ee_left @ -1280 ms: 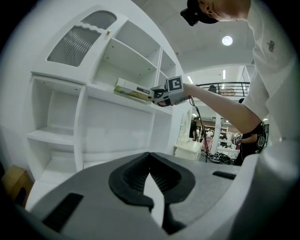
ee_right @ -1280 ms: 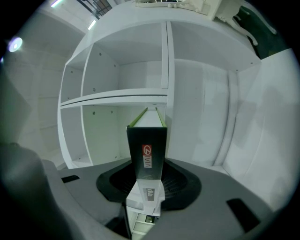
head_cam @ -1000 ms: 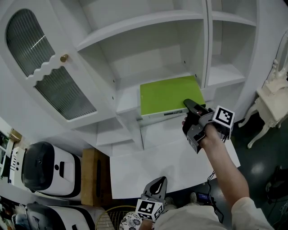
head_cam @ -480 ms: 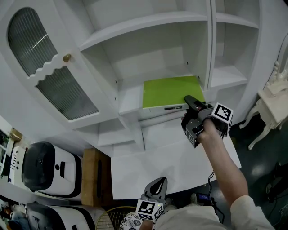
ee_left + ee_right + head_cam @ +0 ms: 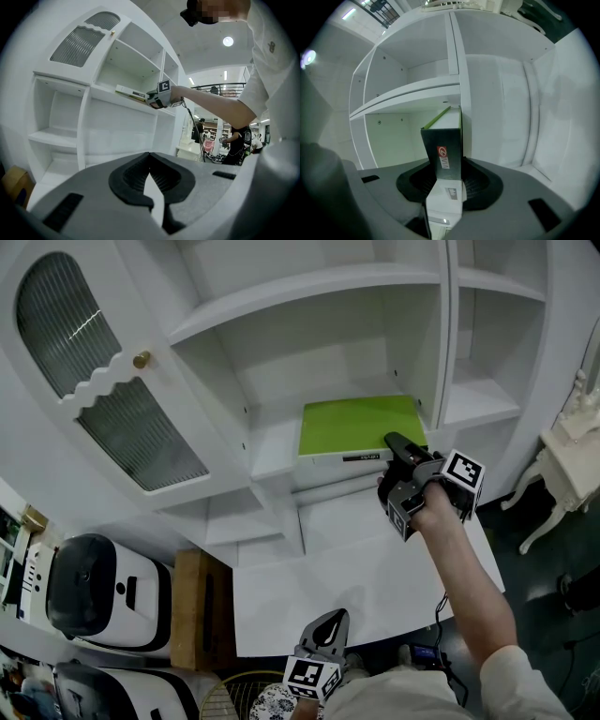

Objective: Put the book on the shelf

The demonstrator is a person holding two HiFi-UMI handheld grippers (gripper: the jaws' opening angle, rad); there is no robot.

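The book [image 5: 356, 426] has a lime-green cover and lies flat on the middle shelf [image 5: 272, 448] of the white cabinet, against the right upright. My right gripper [image 5: 394, 448] is shut on its near right corner. In the right gripper view the book's dark spine [image 5: 445, 150] stands between the jaws of that gripper [image 5: 445, 183]. Low near my body, my left gripper [image 5: 328, 620] holds nothing, and in its own view its tips [image 5: 150, 157] meet. That view also shows the book [image 5: 131, 93] and the right gripper [image 5: 157, 99] up at the shelf.
An open cabinet door [image 5: 103, 381] with ribbed glass and a brass knob swings out at the left. A white tabletop [image 5: 356, 577] lies below the shelves. White machines [image 5: 94, 592] and a wooden box [image 5: 197, 601] sit lower left; a white side table [image 5: 572, 446] stands right.
My right gripper has slid the book a little deeper onto the shelf, so less of it overhangs the front edge. The left gripper has stayed where it was.
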